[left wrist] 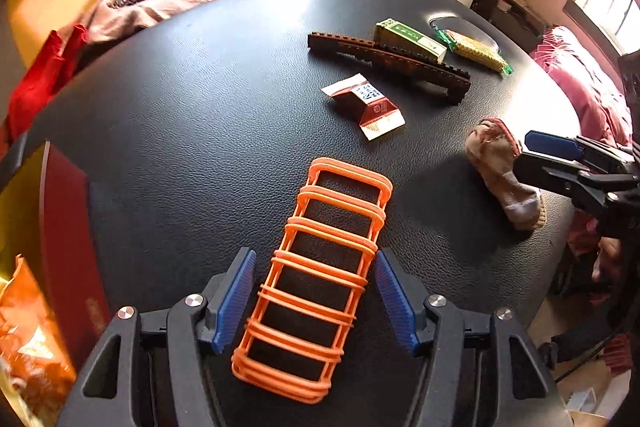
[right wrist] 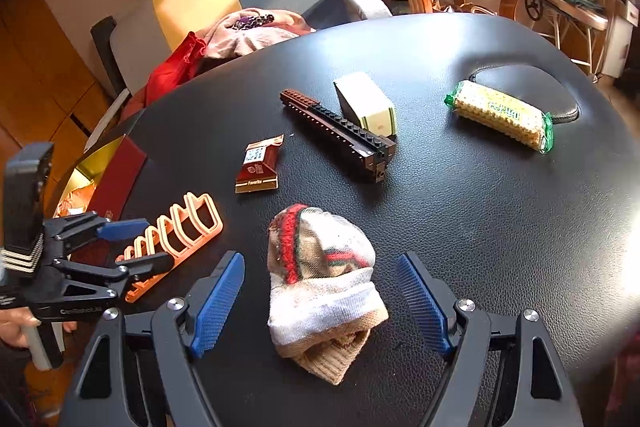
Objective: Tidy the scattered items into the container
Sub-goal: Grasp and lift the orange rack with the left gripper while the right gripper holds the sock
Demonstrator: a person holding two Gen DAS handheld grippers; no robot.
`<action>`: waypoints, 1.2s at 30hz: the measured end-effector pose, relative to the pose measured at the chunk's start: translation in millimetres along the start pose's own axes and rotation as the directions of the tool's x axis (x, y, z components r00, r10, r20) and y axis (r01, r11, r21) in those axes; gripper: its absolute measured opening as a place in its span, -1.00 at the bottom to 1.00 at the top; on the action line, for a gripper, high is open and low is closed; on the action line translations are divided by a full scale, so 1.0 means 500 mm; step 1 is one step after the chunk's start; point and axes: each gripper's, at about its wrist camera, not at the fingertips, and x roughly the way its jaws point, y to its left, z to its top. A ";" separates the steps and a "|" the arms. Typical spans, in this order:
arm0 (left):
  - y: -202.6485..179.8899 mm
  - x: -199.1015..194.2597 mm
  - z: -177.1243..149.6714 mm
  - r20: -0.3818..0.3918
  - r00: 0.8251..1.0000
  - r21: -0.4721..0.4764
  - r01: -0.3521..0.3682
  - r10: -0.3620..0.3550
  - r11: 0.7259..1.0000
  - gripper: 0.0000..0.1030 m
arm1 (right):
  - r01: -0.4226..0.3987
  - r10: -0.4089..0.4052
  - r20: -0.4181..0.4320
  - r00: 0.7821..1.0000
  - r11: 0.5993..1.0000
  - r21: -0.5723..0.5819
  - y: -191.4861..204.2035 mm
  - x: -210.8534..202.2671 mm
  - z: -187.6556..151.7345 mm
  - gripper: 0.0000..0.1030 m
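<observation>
Your left gripper (left wrist: pixel 316 297) stands with its blue pads (left wrist: pixel 234 301) spread wide on either side of the orange wire rack (left wrist: pixel 320 275), the pads close beside its long edges but not pressing it. The rack lies flat on the black table (left wrist: pixel 180 115), running from 6 o'clock toward 12 in the left wrist view.

Your right gripper (right wrist: pixel 320 301) is likewise released, jaws apart around the rolled sock (right wrist: pixel 320 283), which sits between the pads with a gap on both sides. Its red-striped cuff points to 12 o'clock.

Beyond the sock, at 11 o'clock in the right wrist view, lies a brown chocolate wrapper (right wrist: pixel 260 167). At 12 o'clock a long dark brick-built bar (right wrist: pixel 340 135) leans against a small green-and-white box (right wrist: pixel 366 105), the two touching. At 2 o'clock a green-ended pack of crackers (right wrist: pixel 500 115) rests well apart from them.

The container, a red box (left wrist: pixel 64 227), sits at the table's edge at 9 o'clock in the left wrist view, with an orange snack bag (left wrist: pixel 28 339) inside it. Pink and red cloth (right wrist: pixel 224 39) is heaped off the table's far edge at 11 o'clock.
</observation>
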 end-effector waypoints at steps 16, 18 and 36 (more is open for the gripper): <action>-0.022 -0.014 -0.054 0.049 0.999 -0.058 -0.005 0.008 0.998 0.02 | 0.118 -0.120 -0.019 0.993 0.988 -0.104 0.025 0.033 -0.011 0.41; -0.033 -0.019 -0.068 0.063 0.998 -0.061 -0.019 0.023 0.998 0.02 | 0.132 -0.137 -0.027 0.990 0.983 -0.126 0.028 0.041 -0.019 0.00; -0.052 -0.041 -0.127 0.125 0.989 -0.151 -0.063 0.083 0.987 0.01 | 0.157 -0.159 -0.015 0.987 0.983 -0.091 0.098 0.021 -0.096 -0.03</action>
